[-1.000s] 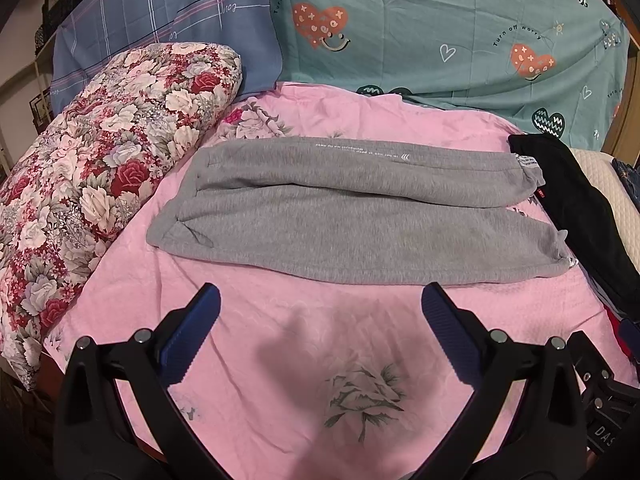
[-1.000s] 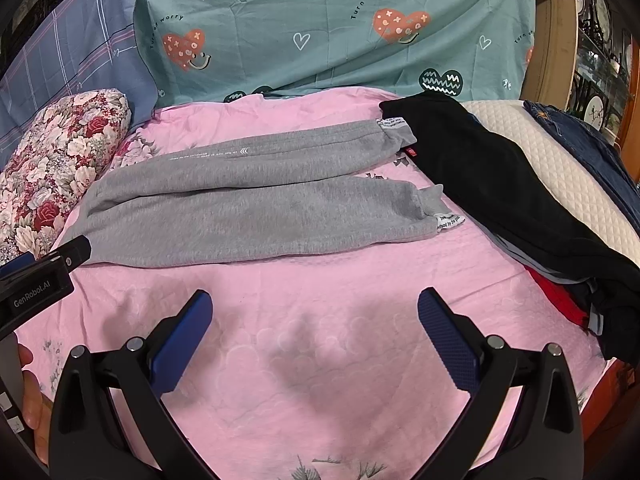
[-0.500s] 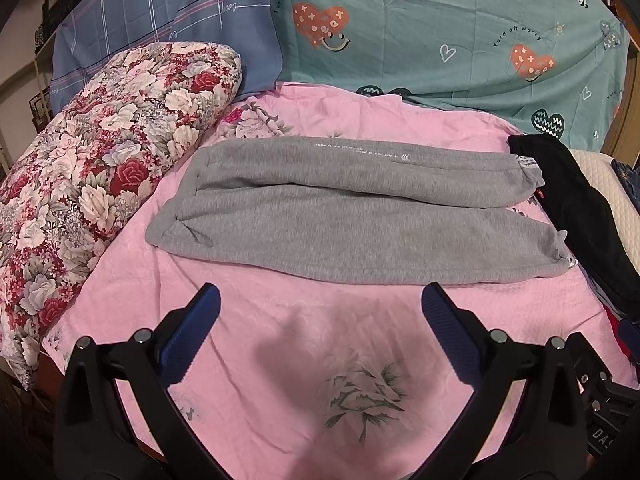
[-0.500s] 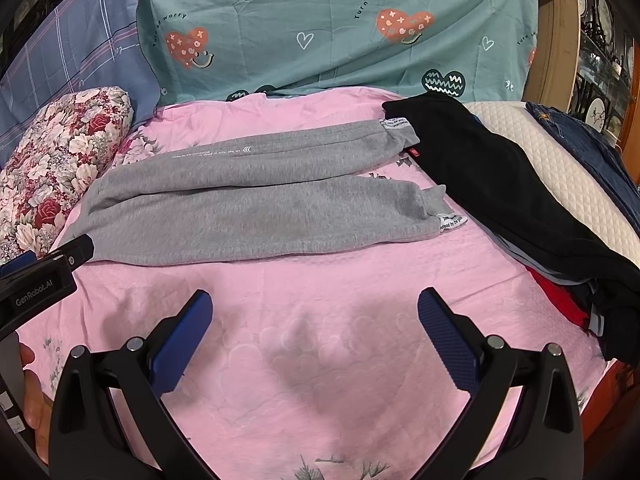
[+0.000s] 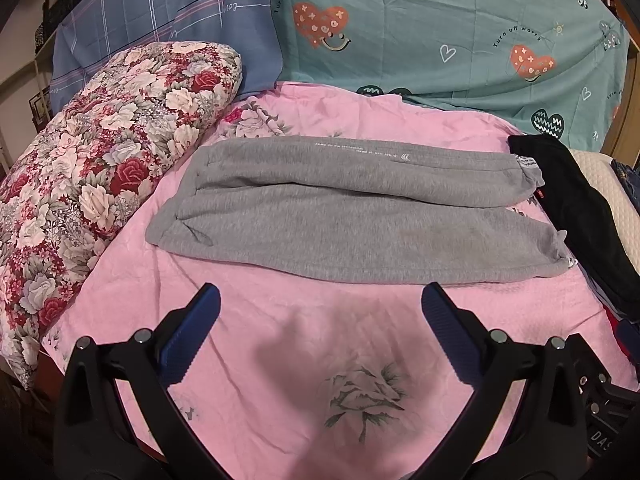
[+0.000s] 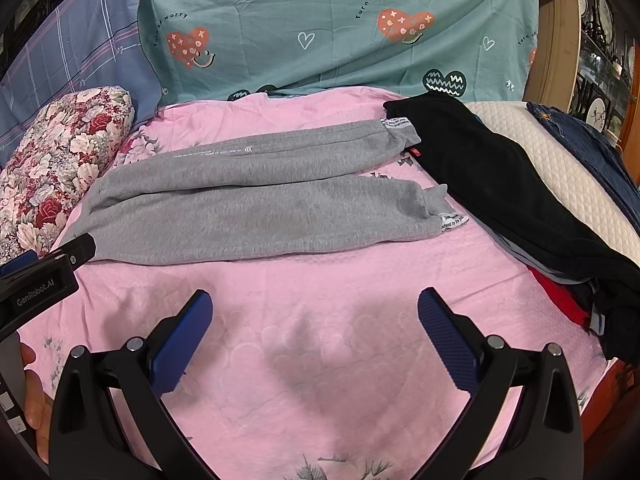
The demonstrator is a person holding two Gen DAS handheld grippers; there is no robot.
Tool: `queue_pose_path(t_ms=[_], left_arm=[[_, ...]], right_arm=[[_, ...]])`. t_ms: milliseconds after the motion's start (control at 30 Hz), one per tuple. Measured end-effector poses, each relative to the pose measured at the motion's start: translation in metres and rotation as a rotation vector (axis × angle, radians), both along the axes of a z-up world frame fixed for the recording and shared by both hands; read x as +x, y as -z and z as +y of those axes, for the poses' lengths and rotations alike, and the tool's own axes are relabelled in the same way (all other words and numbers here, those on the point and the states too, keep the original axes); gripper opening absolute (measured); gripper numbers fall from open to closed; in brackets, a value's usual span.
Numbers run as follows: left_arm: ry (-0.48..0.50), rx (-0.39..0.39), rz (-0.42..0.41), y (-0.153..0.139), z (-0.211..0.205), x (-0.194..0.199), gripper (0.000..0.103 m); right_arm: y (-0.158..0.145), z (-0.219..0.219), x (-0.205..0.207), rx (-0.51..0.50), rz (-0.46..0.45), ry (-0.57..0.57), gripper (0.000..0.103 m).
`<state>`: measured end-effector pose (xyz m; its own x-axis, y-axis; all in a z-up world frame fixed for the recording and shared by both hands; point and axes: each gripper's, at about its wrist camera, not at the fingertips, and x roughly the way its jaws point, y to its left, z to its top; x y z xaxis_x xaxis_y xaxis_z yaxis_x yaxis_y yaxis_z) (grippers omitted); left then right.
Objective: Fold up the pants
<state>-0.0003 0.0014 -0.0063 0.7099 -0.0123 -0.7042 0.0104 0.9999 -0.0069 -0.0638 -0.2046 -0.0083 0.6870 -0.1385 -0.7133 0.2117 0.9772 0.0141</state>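
Grey pants (image 5: 352, 216) lie flat across the pink bedsheet (image 5: 280, 360), legs side by side. Left gripper (image 5: 320, 312) and right gripper (image 6: 316, 320) hover short of them, jaws wide, holding nothing.

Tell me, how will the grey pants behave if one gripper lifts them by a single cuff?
The grey pants look like soft, thick fleece lying limp on the pink sheet, so they would probably droop and trail. The matte knit likely grips well rather than slipping.
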Motion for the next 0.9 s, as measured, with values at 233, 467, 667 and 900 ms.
queue_pose_path(t_ms=[233, 467, 667, 900], left_arm=[[0.001, -0.002, 0.0, 0.0005, 0.0011, -0.0005, 0.101], [-0.001, -0.003, 0.001, 0.0011, 0.0027, -0.0016, 0.101], [-0.004, -0.004, 0.003, 0.0017, 0.0052, -0.0011, 0.101], [-0.005, -0.004, 0.01, 0.0041, 0.0069, 0.0007, 0.101]], right_arm=[[0.0, 0.0, 0.0001, 0.0, 0.001, -0.001, 0.102], [0.0, 0.0008, 0.0, 0.001, 0.001, -0.001, 0.102], [-0.0001, 0.0005, 0.0003, 0.001, 0.001, -0.001, 0.102], [0.003, 0.005, 0.0012, 0.0, 0.009, -0.004, 0.102]])
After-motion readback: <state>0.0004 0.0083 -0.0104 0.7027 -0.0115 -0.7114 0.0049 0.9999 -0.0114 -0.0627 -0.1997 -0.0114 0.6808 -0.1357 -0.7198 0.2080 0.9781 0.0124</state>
